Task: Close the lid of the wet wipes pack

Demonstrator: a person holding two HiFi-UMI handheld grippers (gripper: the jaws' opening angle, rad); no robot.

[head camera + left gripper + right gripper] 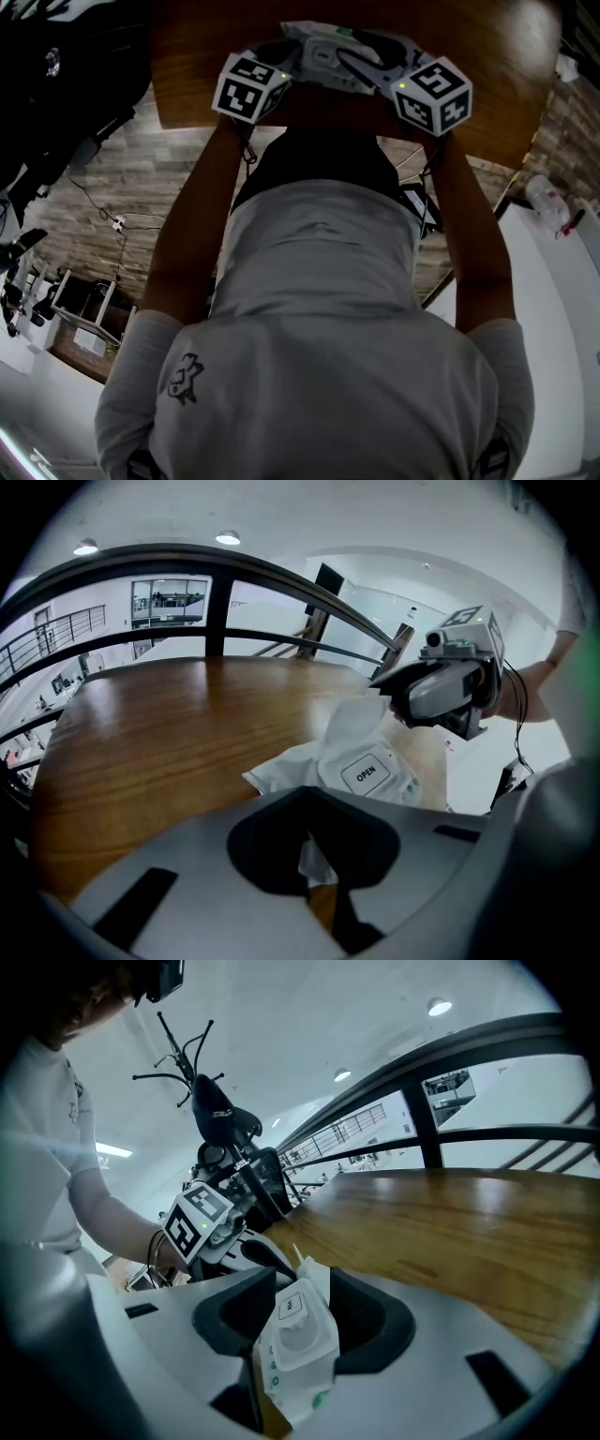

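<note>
- Nearest, head view: the person's white shirt (319, 309) fills 6 o'clock, and both forearms reach toward 12 o'clock.
- Left hand-held gripper (302, 853): its jaws are narrow and pinch the white end of the wet wipes pack (281, 778).
- Right hand-held gripper (298, 1335): its jaws stand either side of the pack's opposite end. The pads are against its flanks and appear to grip it.
- Position: the pack lies at 12 o'clock in the head view, on the near part of the desk (169, 733), spanning the gap between the two grippers.
- Appearance: a white film pouch with small green print, carrying a pale plastic lid (367, 772) labelled "OPEN". The lid sits low over the pouch, but whether it is latched cannot be told. A white fold (352, 726) rises beside the lid; it may be film or a wipe.
- Handling (judgement): the pack is likely light. Its film would be soft, slippery and easily crumpled, while the lid is stiff. The ends are best held by the film, and closing pressure would go on the lid's free edge near the label.
- Farthest: bare brown wood, then a dark curved railing (216, 564) at 12 o'clock in the left gripper view.
</note>
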